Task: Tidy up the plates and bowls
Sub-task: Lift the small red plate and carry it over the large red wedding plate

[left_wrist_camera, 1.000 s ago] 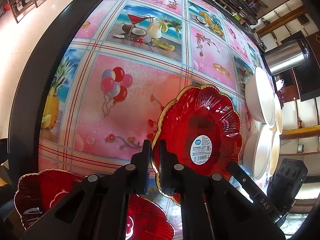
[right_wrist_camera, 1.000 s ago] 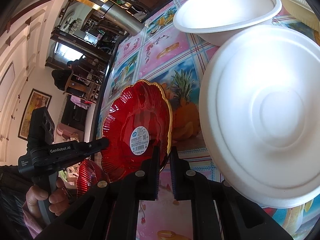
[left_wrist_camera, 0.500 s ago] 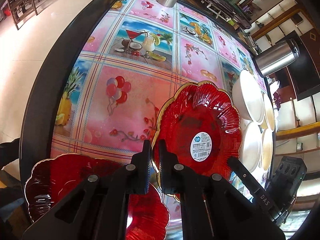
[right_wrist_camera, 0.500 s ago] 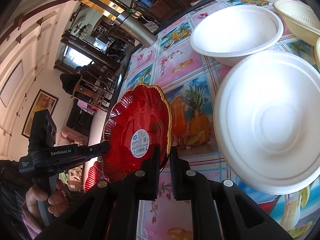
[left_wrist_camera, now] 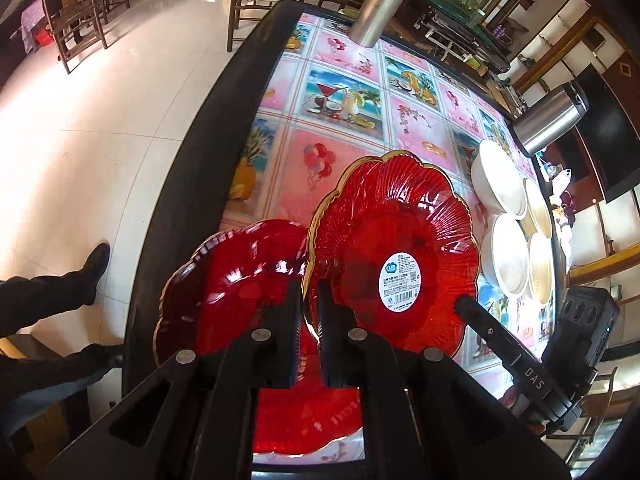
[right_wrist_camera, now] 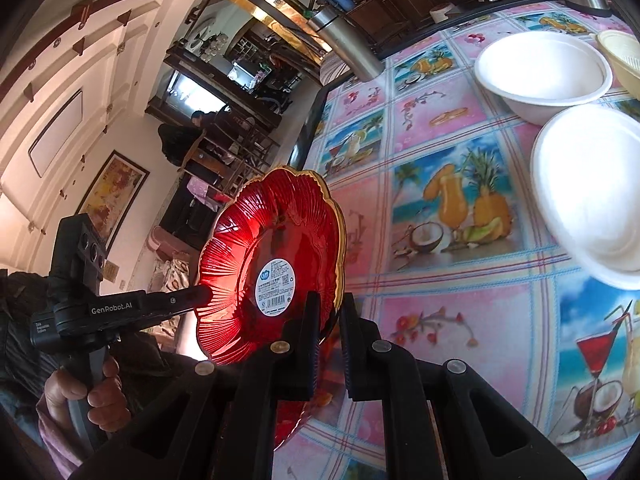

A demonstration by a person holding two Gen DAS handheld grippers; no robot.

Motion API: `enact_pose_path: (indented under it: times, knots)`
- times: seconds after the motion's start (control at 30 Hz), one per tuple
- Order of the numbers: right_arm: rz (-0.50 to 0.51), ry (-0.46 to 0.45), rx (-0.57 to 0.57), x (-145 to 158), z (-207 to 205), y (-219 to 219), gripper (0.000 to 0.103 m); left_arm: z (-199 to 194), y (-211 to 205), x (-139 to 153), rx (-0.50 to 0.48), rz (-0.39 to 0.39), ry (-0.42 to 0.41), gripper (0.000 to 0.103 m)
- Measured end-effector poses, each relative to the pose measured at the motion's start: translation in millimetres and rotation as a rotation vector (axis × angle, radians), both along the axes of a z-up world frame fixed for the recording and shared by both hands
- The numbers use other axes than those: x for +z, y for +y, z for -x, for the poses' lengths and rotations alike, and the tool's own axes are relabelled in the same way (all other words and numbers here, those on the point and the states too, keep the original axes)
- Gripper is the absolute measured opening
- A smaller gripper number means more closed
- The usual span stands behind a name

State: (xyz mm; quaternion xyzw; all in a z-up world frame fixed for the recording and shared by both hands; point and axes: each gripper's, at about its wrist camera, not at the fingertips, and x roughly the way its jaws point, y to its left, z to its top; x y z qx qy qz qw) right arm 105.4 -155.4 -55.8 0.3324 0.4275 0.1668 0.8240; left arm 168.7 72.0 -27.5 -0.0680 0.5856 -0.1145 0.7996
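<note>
Left wrist view, both hand-held grippers (left_wrist_camera: 309,312) clamping red plate (left_wrist_camera: 394,248) rim

Red scalloped plate (left_wrist_camera: 390,256), gilt rim, labelled underside facing you, held tilted off the table | second red plate (left_wrist_camera: 236,280) lies beneath it | white bowls (left_wrist_camera: 504,216) clustered well apart.

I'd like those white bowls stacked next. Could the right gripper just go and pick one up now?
Probably not yet. The right gripper is shut on the red plate, which the left gripper also clamps. The white bowls sit uncovered beyond, once the plate is put down.
</note>
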Motion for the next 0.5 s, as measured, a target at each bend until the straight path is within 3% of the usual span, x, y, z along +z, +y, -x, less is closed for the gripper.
enact_pose_path:
  times: [0.23,0.5]
  knots:
    - [0.048,0.009,0.092,3.7,21.9,51.0,0.009,34.2,45.1,-18.4,0.039,-0.015,0.042,0.006]
    - [0.12,0.059,0.133,-13.1,31.1,85.9,0.009,47.4,60.3,-46.9,0.045,-0.029,0.092,0.007]
